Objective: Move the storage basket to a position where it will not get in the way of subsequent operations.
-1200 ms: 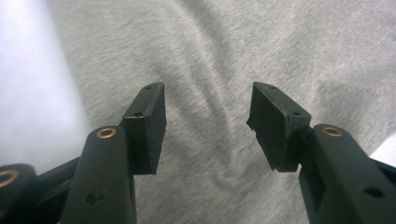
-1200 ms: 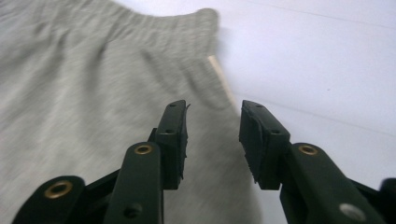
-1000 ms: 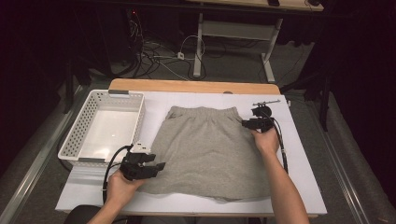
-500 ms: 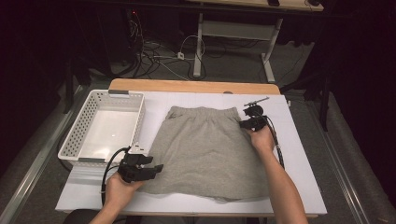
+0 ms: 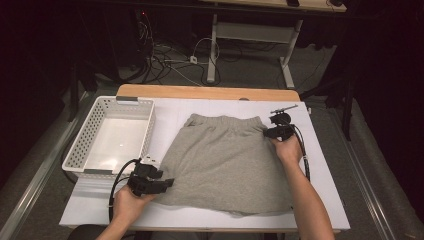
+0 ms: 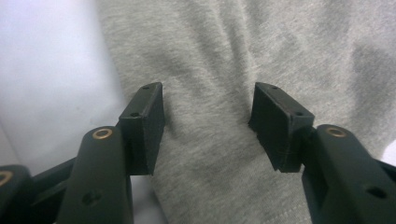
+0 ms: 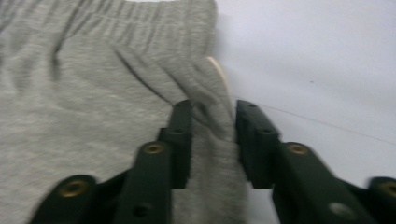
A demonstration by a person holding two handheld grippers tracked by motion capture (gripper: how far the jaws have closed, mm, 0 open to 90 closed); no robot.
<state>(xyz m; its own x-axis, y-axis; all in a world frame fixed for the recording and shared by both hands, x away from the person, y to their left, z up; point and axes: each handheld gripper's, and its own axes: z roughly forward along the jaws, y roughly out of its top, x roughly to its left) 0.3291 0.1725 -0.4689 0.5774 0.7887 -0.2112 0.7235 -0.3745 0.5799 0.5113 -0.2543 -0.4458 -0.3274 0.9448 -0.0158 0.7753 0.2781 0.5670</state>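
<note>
One grey shorts (image 5: 225, 162), spread flat mid-table on the white table (image 5: 325, 200), waistband away from the person. One white basket (image 5: 112, 135), left of the shorts, apart from them. Two grippers, one per hand.

Left gripper (image 5: 165, 184) at the shorts' near left edge. Left gripper view: jaws spread wide, pads (image 6: 149, 126) clear of the cloth (image 6: 210, 116) lying flat between them; released.

Right gripper (image 5: 267, 133) at the shorts' far right edge, just below the waistband. Right gripper view: a raised fold of cloth (image 7: 210, 116) between the narrow jaws, which have just been opening; whether the pads still press it, not clear. Seen here too, not from above: waistband ribbing and a pale edge (image 7: 219, 74) at the side seam.
</note>
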